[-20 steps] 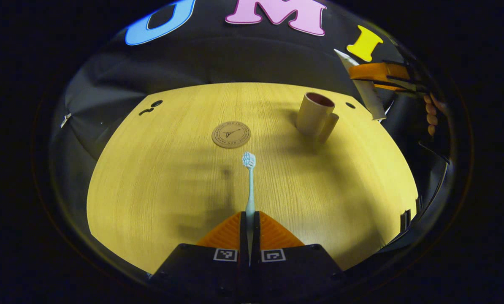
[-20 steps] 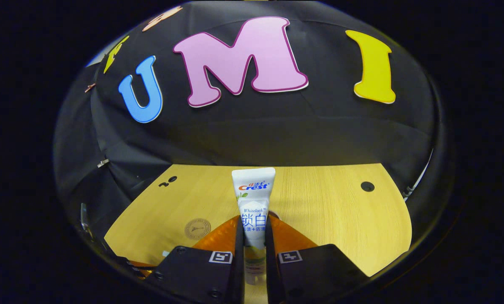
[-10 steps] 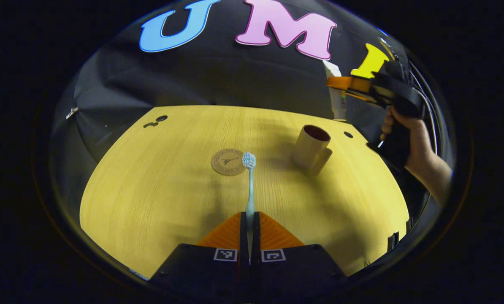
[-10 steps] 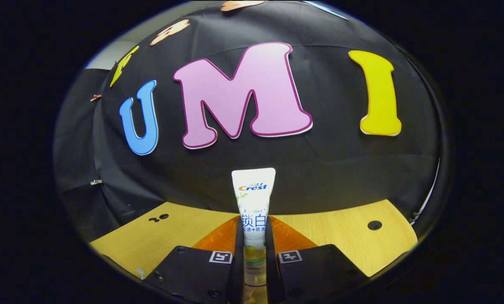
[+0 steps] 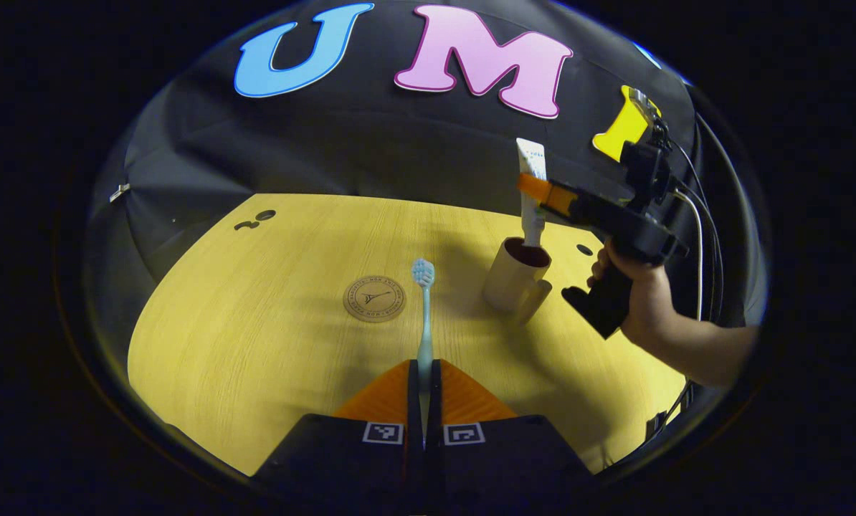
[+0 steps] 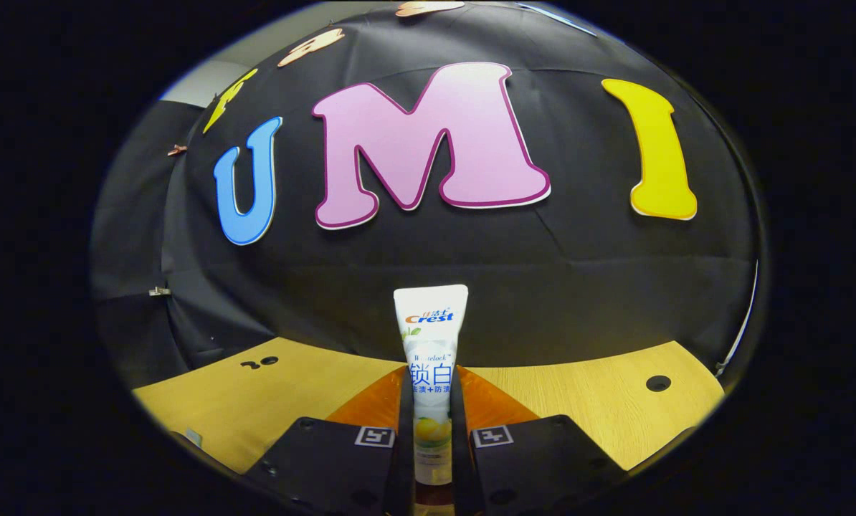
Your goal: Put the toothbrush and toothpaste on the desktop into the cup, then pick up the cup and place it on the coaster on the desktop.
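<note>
Desk point(image 5: 256, 344), toothpaste point(image 5: 532, 190) over cup point(image 5: 512, 276) (upright)

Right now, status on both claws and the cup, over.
Left claw shut on toothbrush, above desktop. Right claw shut on toothpaste tube, upright, lower end at cup mouth. Coaster bare, path open.

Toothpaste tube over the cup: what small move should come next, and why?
Probably lower the right gripper a little, then open its fingers: the toothpaste tube hangs upright, its lower end at the mouth of the cup, both fingers pressing on it.
</note>
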Available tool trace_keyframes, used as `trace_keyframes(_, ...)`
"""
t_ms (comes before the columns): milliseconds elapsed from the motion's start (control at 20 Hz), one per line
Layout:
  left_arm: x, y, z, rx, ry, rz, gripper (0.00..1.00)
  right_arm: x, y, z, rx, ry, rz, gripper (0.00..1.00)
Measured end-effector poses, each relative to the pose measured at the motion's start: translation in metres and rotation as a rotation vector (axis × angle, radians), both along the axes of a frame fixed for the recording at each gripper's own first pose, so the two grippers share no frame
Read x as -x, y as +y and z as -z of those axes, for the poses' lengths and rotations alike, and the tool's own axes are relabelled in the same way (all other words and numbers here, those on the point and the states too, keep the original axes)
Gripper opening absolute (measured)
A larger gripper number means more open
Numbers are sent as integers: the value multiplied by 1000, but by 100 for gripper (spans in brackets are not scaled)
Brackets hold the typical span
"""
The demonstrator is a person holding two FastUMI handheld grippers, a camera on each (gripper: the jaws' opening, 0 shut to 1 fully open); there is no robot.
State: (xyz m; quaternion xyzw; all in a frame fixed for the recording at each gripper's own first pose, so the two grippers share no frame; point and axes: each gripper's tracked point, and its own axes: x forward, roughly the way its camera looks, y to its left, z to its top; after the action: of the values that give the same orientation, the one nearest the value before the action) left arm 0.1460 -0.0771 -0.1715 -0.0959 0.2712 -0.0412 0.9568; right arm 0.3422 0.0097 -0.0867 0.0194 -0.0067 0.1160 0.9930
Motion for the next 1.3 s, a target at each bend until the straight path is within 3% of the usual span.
trace_keyframes(350, -11, 2, -13, 57, -36, -33, 6, 2, 2, 49, 0, 62, -4, 26)
trace_keyframes(450, -13, -1, -16, 63, -47, -29, 6, 3, 2, 68, 6, 92, -10, 31)
trace_keyframes(650, -21, -16, -33, 58, -88, -4, 6, 17, -5, 62, 8, 81, -19, 60)
trace_keyframes(800, -42, -35, -72, 84, -175, 30, 6, 26, -31, 42, -24, 68, 24, 97)
trace_keyframes(1050, -100, -72, -141, 139, -359, 102, 6, 46, -87, 30, -16, 74, 134, 98)
trace_keyframes(1300, -151, -103, -160, 159, -466, 151, 6, 64, -128, 51, 20, 158, 178, 98)
